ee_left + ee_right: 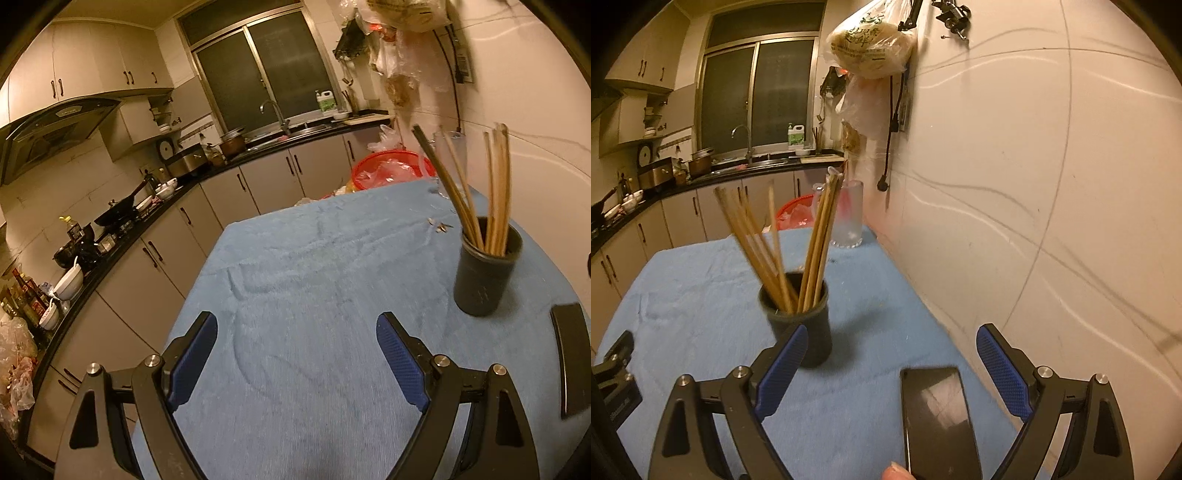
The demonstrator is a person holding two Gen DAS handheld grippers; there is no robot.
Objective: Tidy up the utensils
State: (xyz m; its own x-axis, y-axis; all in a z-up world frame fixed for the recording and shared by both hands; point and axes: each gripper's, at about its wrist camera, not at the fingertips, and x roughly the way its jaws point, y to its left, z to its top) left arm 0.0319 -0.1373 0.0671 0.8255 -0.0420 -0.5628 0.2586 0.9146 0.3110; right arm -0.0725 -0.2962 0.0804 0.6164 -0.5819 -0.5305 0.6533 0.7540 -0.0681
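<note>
Two handheld grippers hover over a kitchen table, both with their blue-padded jaws spread wide and gripping nothing. The left gripper (295,354) hangs above bare blue cloth (314,266), well apart from the utensils. The right gripper (892,363) sits nearer the work: its left finger (783,369) overlaps the base of a dark cup (805,325) in its own view, though contact cannot be confirmed. The cup stands upright toward the right side of the table, holding a fanned bundle of wooden chopsticks (798,251). A black phone (938,417) lies flat on the cloth between the right gripper's fingers, a fingertip (895,472) showing at the near edge. A frosted glass mug (847,214) stands at the far end beside the wall. Kitchen counters and a sink (291,131) line the background.
</note>
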